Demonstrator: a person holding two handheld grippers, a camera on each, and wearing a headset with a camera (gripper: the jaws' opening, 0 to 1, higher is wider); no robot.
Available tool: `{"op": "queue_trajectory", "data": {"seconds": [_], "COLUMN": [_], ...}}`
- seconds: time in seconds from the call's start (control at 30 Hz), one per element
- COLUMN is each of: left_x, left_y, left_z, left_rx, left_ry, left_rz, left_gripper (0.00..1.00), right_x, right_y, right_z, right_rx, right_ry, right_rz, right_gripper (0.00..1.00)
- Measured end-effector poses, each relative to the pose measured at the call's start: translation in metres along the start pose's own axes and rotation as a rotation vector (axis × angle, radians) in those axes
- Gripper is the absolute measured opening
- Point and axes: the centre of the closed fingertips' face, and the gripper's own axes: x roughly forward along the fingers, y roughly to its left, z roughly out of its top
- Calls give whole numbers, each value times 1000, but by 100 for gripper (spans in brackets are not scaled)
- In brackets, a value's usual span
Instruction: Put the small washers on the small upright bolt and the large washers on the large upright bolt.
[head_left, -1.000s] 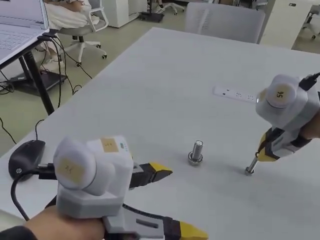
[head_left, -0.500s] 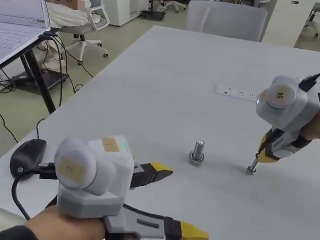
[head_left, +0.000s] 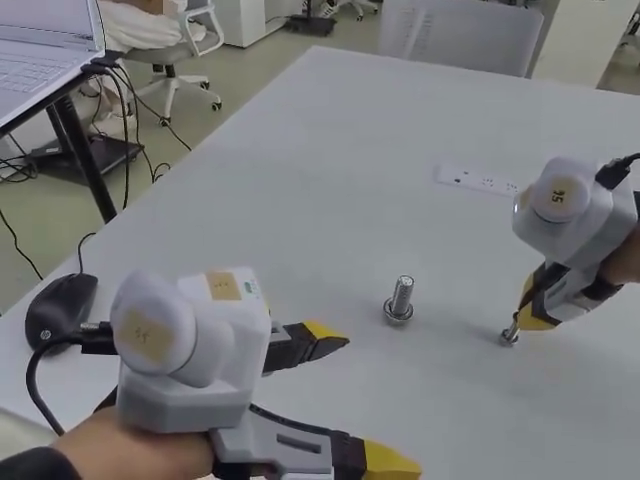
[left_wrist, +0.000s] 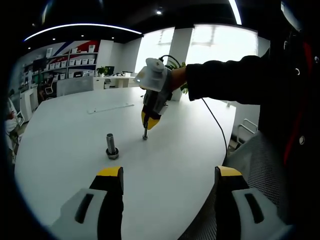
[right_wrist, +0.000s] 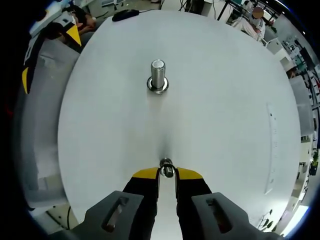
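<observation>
Two bolts upright on white table (head_left: 330, 180) | thick steel bolt (head_left: 399, 298) mid-table, steel washers (right_wrist: 158, 86) at base | right gripper (head_left: 528, 318) nipped onto thin steel bolt (head_left: 510, 335) | left gripper (left_wrist: 170, 172) gaping, empty | risk: sideways tug topples thin steel bolt

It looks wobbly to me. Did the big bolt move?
No. The large bolt stands at the same spot relative to the power strip as before; the camera shifted, not the bolt.

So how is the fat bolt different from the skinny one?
The large bolt is much thicker than the small bolt. The large bolt stands free, with nothing touching it; the small bolt is pinched by the right gripper. Both stand upright on the white table.
</observation>
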Motion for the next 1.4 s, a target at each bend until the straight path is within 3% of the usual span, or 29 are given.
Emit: {"op": "queue_trajectory", "data": {"seconds": [0.57, 1.4], "left_x": [2, 2], "left_y": [1, 0], "left_z": [-3, -6], "left_rx": [-11, -15], "left_ry": [11, 23], "left_rz": [5, -4], "left_gripper": [74, 74], "right_x": [21, 24], "right_y": [2, 3], "right_z": [-7, -10], "right_rx": [10, 16], "right_ry": [0, -11], "right_rz": [22, 19], "right_gripper": [13, 13]}}
